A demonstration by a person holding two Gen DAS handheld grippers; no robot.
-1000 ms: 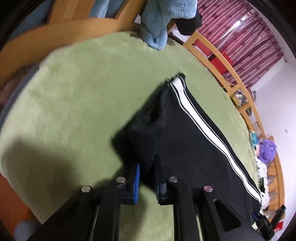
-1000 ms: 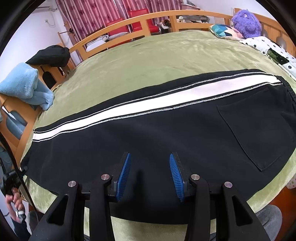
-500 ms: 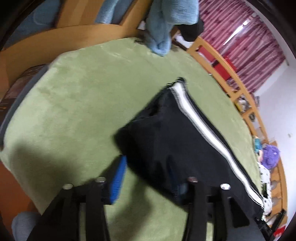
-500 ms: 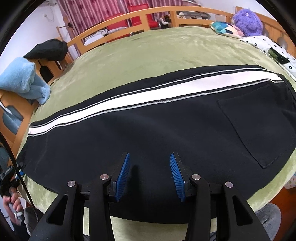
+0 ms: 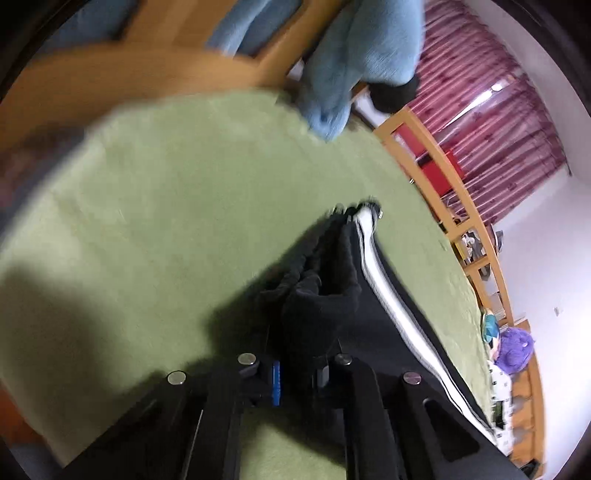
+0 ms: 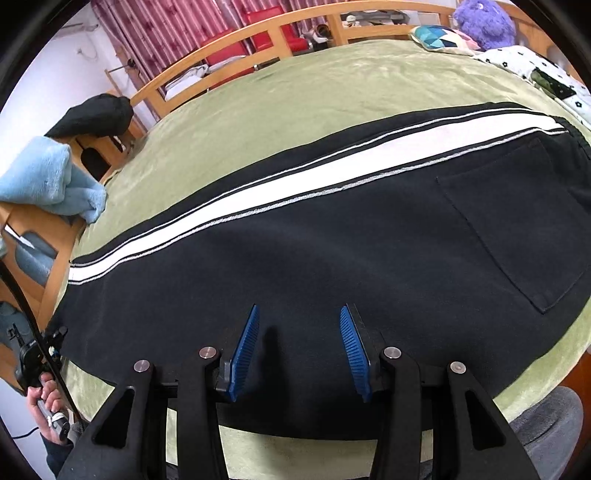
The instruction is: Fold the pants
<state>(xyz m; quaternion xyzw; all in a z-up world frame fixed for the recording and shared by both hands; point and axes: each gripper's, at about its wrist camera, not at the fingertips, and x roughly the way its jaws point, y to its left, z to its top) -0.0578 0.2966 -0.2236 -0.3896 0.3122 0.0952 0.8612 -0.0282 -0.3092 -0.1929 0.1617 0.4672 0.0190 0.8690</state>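
Note:
Black pants (image 6: 332,240) with a white side stripe (image 6: 295,184) lie flat across the green bedspread (image 6: 295,92), back pocket to the right. My right gripper (image 6: 299,321) hovers over the near edge of the pants, open, with nothing pinched between its blue pads. In the left wrist view my left gripper (image 5: 298,369) is shut on the leg end of the pants (image 5: 369,332), and the black cloth bunches up just ahead of the jaws. At the far left of the right wrist view a hand (image 6: 48,406) holds that left gripper.
A light blue blanket (image 6: 48,177) and a black garment (image 6: 92,114) hang over the wooden bed frame (image 6: 240,40) beyond the leg end. A purple plush toy (image 6: 484,18) and a patterned pillow (image 6: 439,37) lie past the waistband. Bare green bedspread (image 5: 147,203) spreads to the left.
The left jaws opened wide, then closed on the leg end, which now bunches and lifts off the bedspread. The right gripper has stayed in place, still open.

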